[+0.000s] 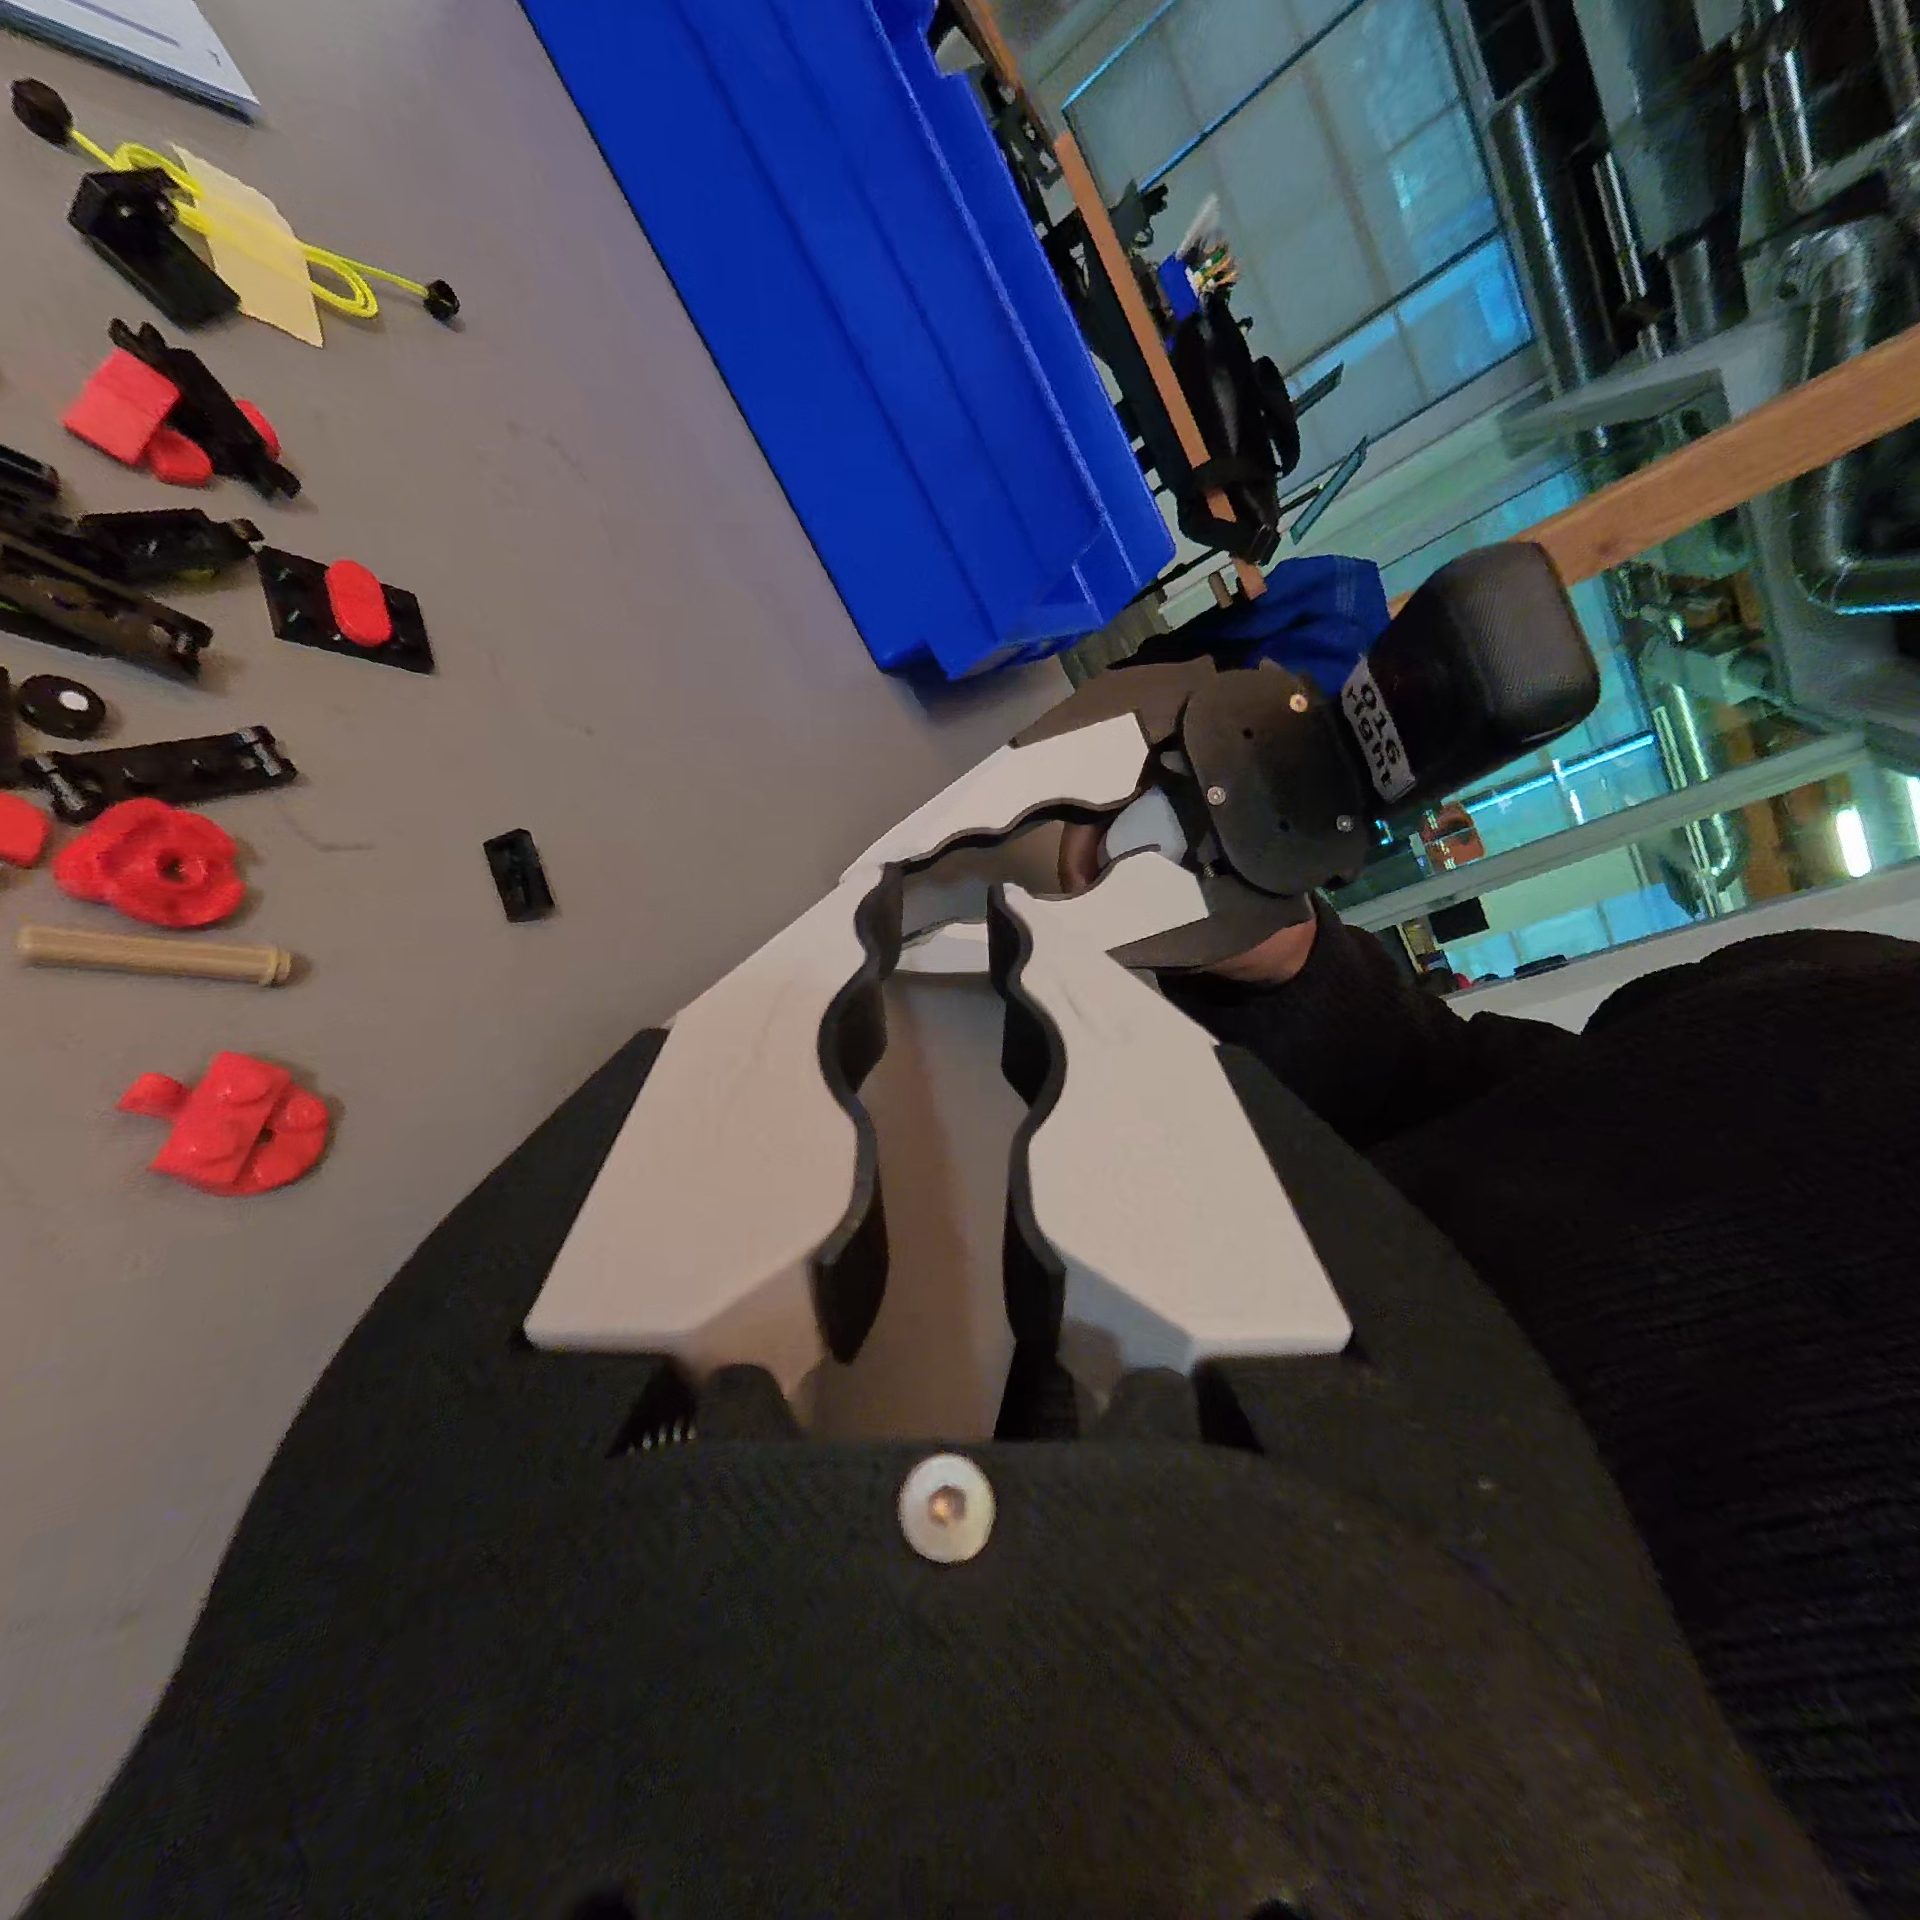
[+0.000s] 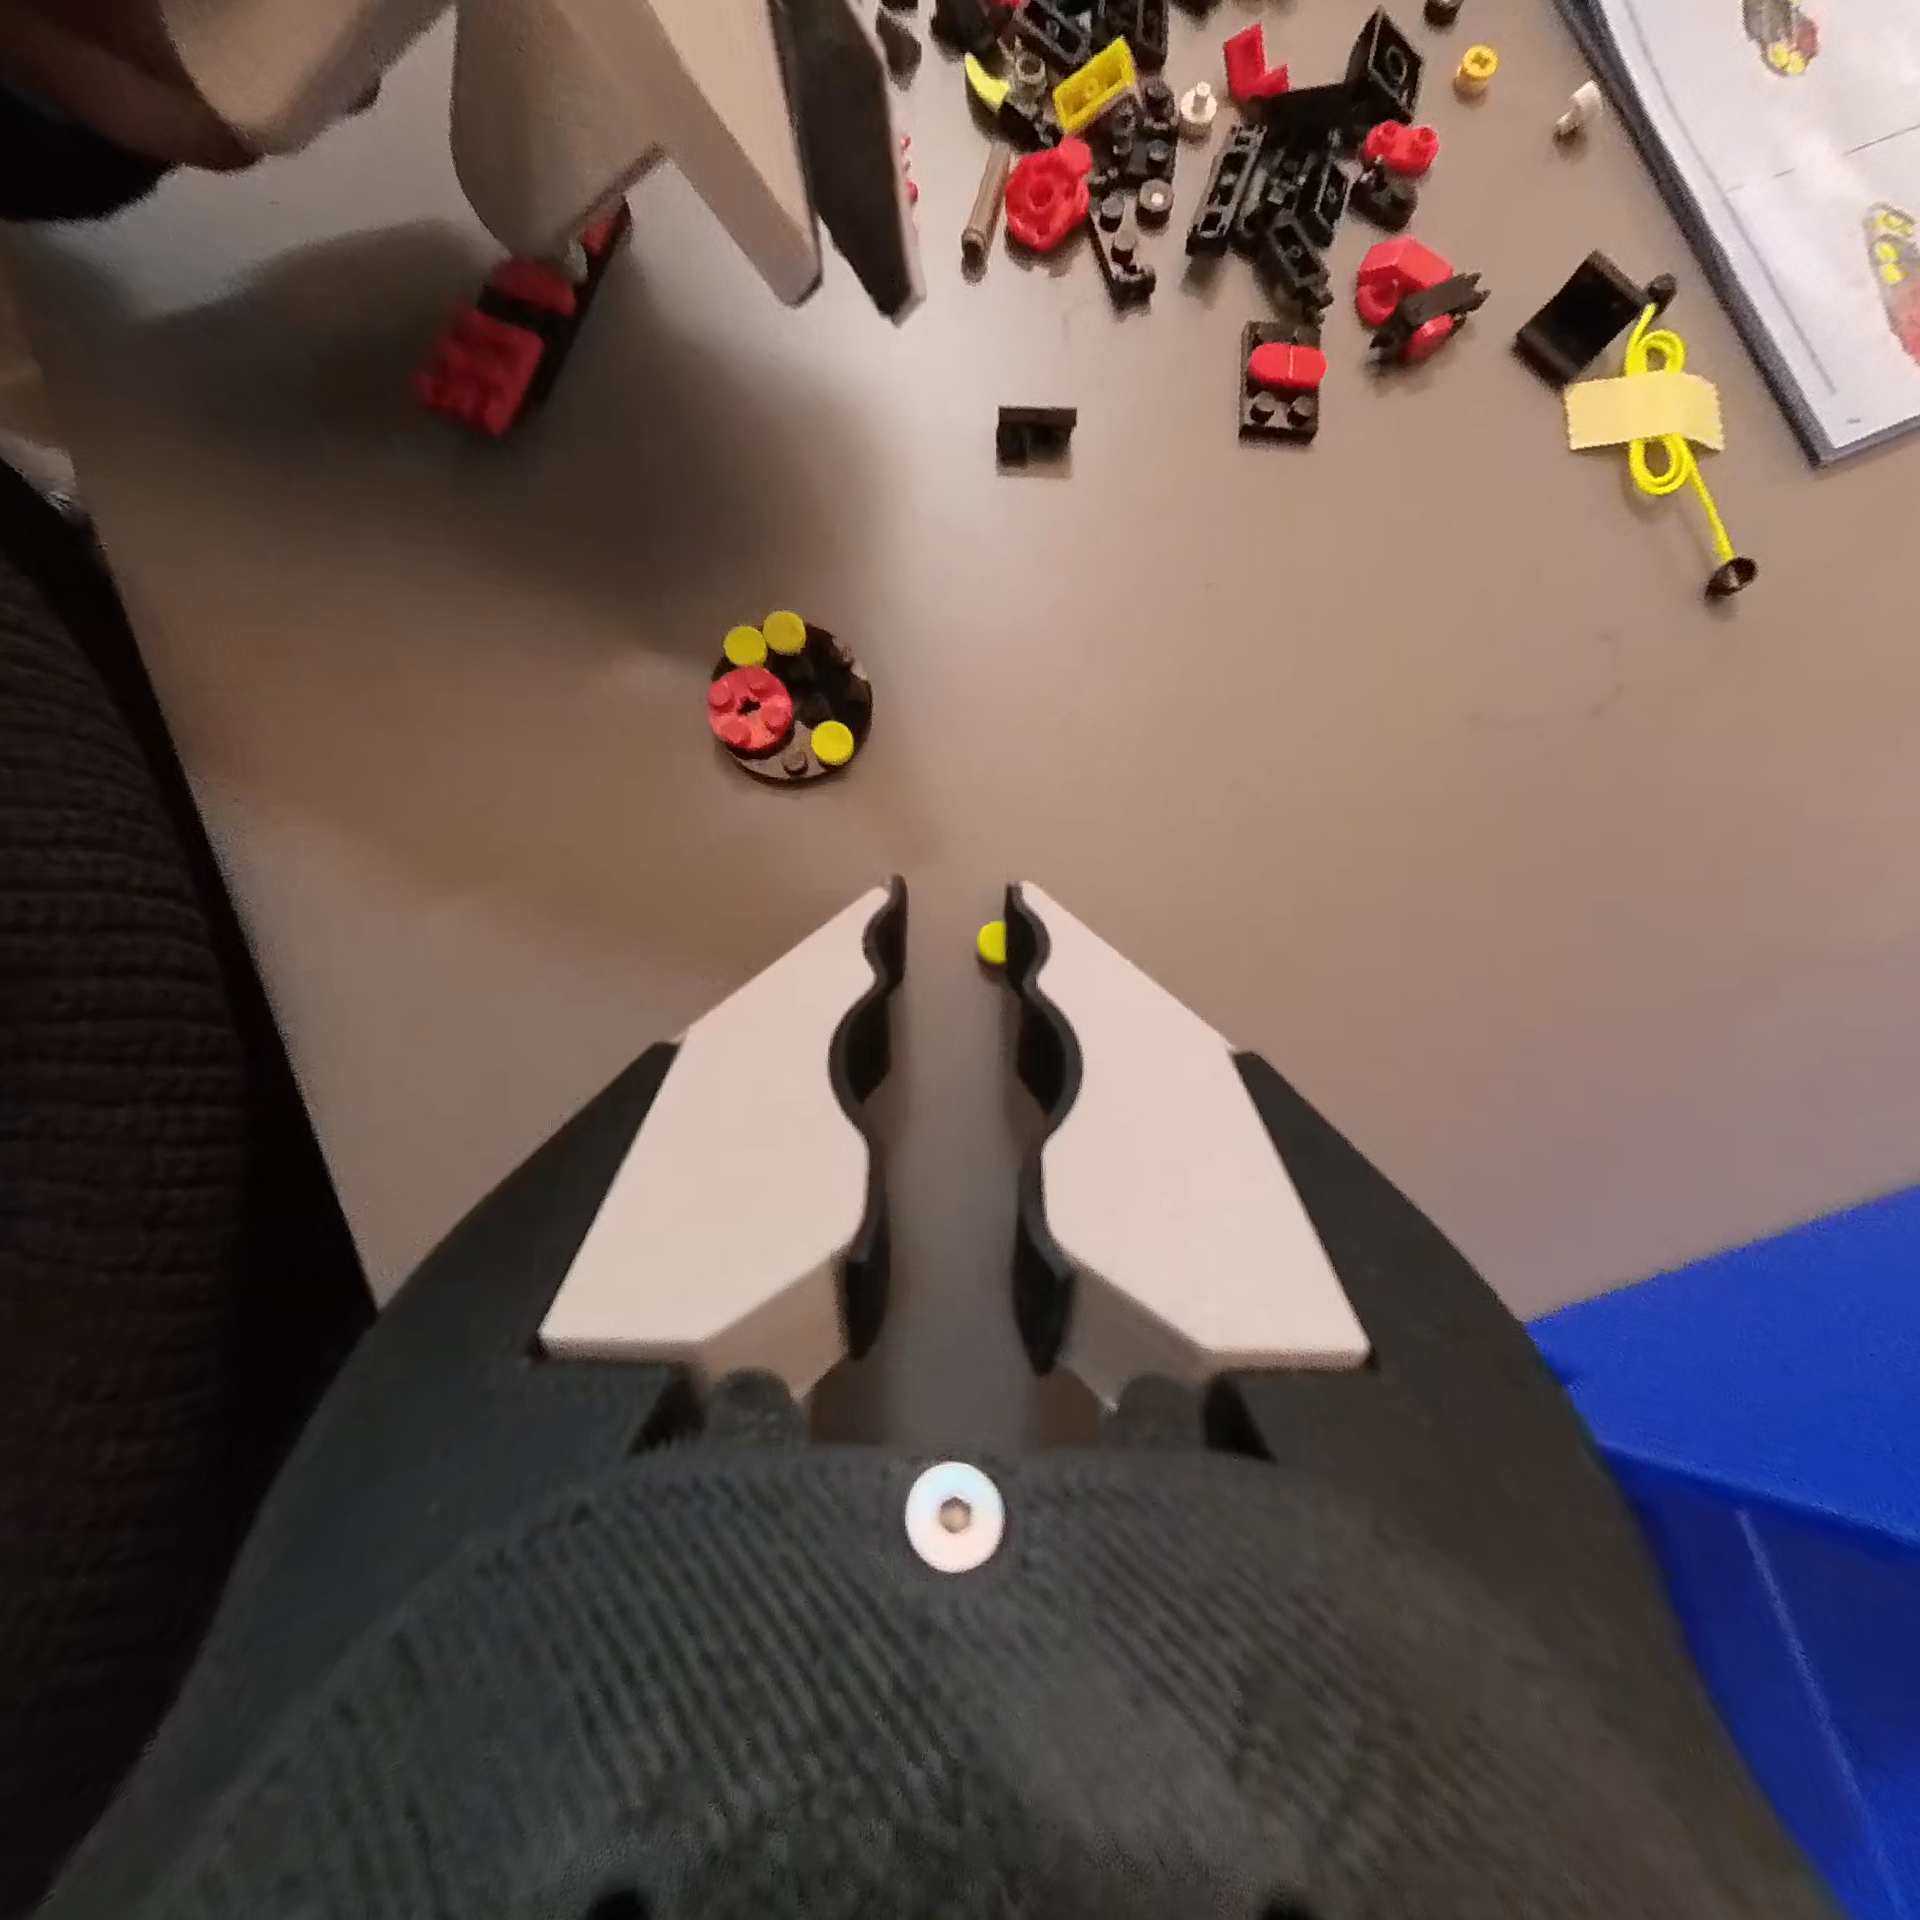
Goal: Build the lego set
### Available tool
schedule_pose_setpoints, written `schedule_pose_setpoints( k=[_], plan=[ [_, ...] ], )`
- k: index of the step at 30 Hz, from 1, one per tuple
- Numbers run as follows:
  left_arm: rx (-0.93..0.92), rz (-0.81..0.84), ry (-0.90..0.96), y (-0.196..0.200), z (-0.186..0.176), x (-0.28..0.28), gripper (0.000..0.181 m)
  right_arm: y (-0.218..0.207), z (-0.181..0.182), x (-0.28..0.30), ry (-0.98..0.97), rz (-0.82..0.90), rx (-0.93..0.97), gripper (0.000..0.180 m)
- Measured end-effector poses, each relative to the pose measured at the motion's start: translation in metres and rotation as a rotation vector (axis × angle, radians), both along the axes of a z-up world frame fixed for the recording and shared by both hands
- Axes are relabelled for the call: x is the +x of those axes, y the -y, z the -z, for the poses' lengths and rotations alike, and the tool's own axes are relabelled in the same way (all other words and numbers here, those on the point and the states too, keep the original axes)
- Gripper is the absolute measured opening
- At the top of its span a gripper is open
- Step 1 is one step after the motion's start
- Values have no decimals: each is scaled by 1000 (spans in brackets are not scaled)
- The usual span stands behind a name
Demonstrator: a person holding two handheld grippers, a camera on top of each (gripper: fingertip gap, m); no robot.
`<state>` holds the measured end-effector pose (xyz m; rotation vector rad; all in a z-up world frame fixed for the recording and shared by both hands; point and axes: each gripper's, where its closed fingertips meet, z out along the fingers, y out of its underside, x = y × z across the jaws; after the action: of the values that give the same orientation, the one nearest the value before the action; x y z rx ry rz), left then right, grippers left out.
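Observation:
My right gripper (image 2: 956,914) is open and low over the grey table (image 2: 1351,831). A small yellow round stud (image 2: 992,942) lies between its tips, against the right pad. A black round plate (image 2: 790,701) with a red round piece and three yellow studs sits just beyond. My left gripper (image 1: 940,914) is open and empty, tilted sideways above the table; it also shows at the top of the right wrist view (image 2: 862,281). A red and black block assembly (image 2: 499,332) lies on the table beside it.
Loose red, black and yellow pieces (image 2: 1247,187) are piled at the far side. A small black brick (image 2: 1036,436) lies apart. A yellow string with tape (image 2: 1652,416), an instruction booklet (image 2: 1787,187) and a blue bin (image 2: 1766,1455) are on the right. A dark sleeve (image 2: 125,935) is on the left. The left gripper's tips are roughly 9 cm from the right gripper's. The black round plate (image 2: 790,701) sits 4 cm or so from the ends of my right fingers.

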<state>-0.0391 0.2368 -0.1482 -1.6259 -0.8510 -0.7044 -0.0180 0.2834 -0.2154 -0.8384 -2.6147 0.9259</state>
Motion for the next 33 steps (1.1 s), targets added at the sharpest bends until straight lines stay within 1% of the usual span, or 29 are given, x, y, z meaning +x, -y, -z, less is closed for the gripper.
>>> schedule_pose_setpoints(
  k=[4, 11, 20, 23, 26, 30, 33],
  plan=[
    [-4, 17, -1, -2, 1, 3, 13, -8, -2, -3, -41, 6, 59, 15],
    [6, 21, 19, -1, 1, 3, 11, -13, -4, -5, -4, 47, 8, 10],
    [-24, 41, -1, -3, 5, 5, 10, -11, 2, -4, 12, 40, 20, 6],
    [-107, 69, -63, -2, 15, 8, 10, 0, -8, -3, -28, 2, -11, 6],
    [-260, 130, -172, 0, 34, 14, 9, 20, -17, 4, -33, -45, -89, 6],
    [-428, 205, -309, 2, 56, 24, 12, 33, -11, 12, -13, -86, -74, 6],
    [-456, 228, -337, 0, 61, 29, 15, 35, -6, 11, -12, -84, -53, 6]
  ],
)
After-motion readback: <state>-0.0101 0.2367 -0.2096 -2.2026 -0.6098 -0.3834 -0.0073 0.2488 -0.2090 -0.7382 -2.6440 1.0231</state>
